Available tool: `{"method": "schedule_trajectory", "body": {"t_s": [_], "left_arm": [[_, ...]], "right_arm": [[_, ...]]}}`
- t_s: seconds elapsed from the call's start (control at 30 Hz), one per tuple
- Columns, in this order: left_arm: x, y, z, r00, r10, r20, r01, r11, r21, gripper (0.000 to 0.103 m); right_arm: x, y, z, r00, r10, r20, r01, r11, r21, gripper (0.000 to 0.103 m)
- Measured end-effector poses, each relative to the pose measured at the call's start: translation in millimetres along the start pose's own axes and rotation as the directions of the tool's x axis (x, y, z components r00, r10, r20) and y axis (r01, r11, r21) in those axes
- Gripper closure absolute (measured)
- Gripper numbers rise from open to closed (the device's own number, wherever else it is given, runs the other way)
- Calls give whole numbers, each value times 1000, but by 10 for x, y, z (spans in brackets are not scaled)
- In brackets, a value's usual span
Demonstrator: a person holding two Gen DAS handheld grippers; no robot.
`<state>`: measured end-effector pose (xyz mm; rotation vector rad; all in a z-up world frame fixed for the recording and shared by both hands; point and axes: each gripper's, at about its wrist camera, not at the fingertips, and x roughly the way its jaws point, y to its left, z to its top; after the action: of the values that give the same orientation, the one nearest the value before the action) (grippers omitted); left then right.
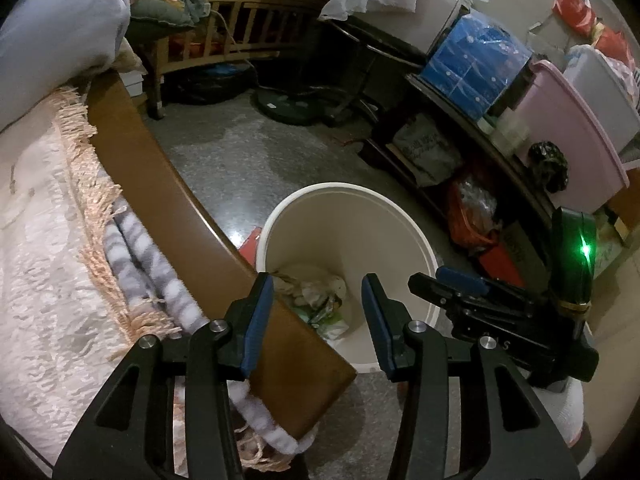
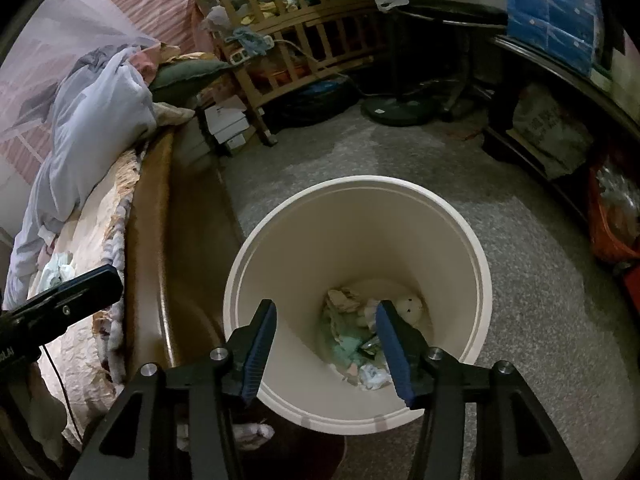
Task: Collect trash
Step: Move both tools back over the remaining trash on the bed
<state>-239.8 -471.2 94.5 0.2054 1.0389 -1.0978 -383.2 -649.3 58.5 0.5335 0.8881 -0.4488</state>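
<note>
A cluttered bedroom with a speckled grey floor (image 2: 400, 168) shows in both wrist views, a wooden slatted crib (image 2: 304, 28) standing at the far side. On the left lies a bed (image 1: 44, 248) under a cream textured cover with a peach fringe, a striped grey fleece blanket (image 1: 152, 264) tucked along its edge, and a pale blue duvet (image 2: 92, 120) heaped further up. A glossy brown wooden bed rail (image 1: 168, 184) curves between bed and floor; its end sits between the left claw (image 1: 318, 298) and the bin, hiding part of the bin's rim in the left wrist view. The left claw is open and empty, its blue-padded fingers spread wide. Just beside the rail stands the round cream plastic bin (image 2: 476, 256), smooth-walled, with crumpled trash (image 2: 352, 324) of paper, tissue and pale green wrappers lying at its bottom. The right claw (image 2: 326, 322) hangs over the bin's mouth, fingers parted and holding nothing. To the right a dark low shelf (image 1: 472, 136) runs along the wall, carrying a blue patterned package (image 1: 476, 64) and a pink plastic tub (image 1: 568, 136), with bags stuffed beneath it.
</note>
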Motion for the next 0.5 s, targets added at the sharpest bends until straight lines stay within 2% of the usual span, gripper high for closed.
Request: {"method": "schedule_trajectory", "body": {"t_s": [0.17, 0.5], "left_arm": [[-114, 116, -3, 1000, 19, 16, -19, 1000, -14, 59], [-460, 589, -94, 991, 126, 45, -122, 989, -78, 59]], "right_arm": [[-14, 131, 9, 1000, 8, 0, -8, 1000, -22, 51], [20, 633, 41, 998, 55, -13, -56, 993, -107, 46]]}}
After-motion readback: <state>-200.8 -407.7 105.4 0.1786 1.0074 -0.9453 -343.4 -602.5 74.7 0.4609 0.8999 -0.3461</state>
